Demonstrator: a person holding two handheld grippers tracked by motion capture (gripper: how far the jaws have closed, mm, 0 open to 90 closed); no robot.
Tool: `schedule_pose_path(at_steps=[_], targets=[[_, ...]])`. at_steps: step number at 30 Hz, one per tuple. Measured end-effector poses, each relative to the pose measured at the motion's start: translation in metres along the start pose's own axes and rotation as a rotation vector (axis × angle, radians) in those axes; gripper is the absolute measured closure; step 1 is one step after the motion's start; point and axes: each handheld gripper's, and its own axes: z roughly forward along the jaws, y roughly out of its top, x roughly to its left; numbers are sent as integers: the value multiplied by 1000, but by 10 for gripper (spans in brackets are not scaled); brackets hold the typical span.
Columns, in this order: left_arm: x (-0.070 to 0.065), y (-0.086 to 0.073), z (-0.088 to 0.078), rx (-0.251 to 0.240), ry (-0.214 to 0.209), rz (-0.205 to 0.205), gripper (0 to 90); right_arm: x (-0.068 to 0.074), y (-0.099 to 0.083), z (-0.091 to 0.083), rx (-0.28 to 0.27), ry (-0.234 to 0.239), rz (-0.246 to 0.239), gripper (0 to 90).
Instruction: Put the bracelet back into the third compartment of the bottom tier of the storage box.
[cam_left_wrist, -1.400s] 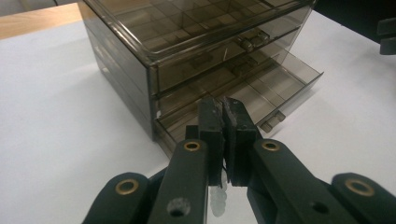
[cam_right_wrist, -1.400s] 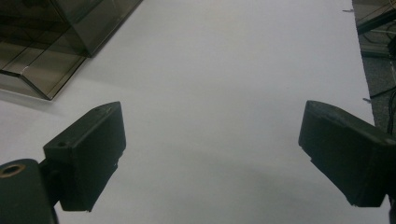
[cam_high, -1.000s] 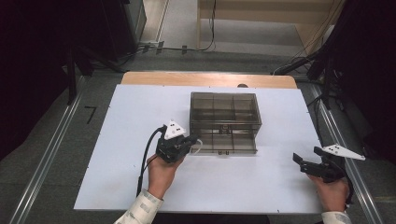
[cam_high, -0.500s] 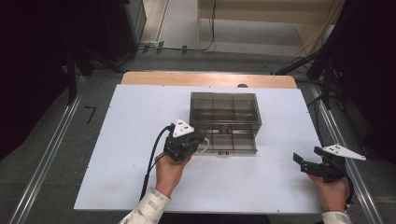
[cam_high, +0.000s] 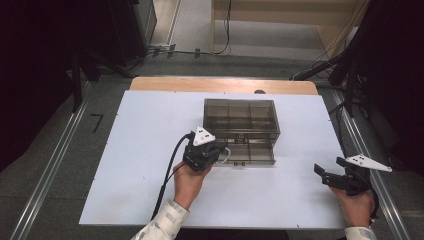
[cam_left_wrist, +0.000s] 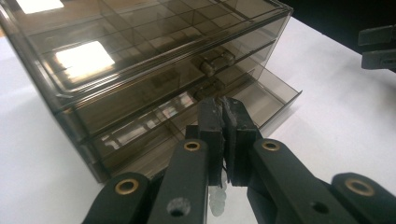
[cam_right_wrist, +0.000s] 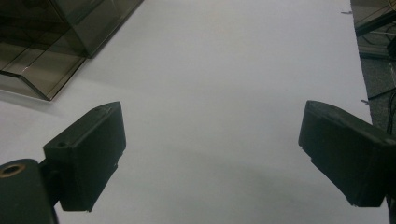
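A smoky clear drawer box (cam_high: 240, 117) stands mid-table, its bottom drawer (cam_high: 252, 155) pulled out toward me. My left gripper (cam_high: 221, 150) hovers at that drawer's front left corner. In the left gripper view its jaws (cam_left_wrist: 224, 106) are pressed together on a small ribbed white plastic piece (cam_left_wrist: 217, 201), which hangs below the pads, with the box (cam_left_wrist: 140, 60) and open drawer (cam_left_wrist: 273, 93) just ahead. My right gripper (cam_high: 331, 169) rests at the table's right edge, open, with bare white table between its pads (cam_right_wrist: 212, 140).
The white tabletop (cam_high: 125, 150) spreads wide to the left of the box and in front of it. Metal rails run along both sides of the table. The right gripper (cam_left_wrist: 378, 46) appears far off in the left gripper view.
My left hand has slid to the right, bringing its shut jaws from beside the box to the open drawer's front corner. The right hand has stayed put.
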Motion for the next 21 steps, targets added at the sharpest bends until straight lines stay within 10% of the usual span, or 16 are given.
schedule_pose_path(at_steps=[21], targets=[[-9,11,23,-3,-11,8,882,-1,0,-2,-5,3,4,60]])
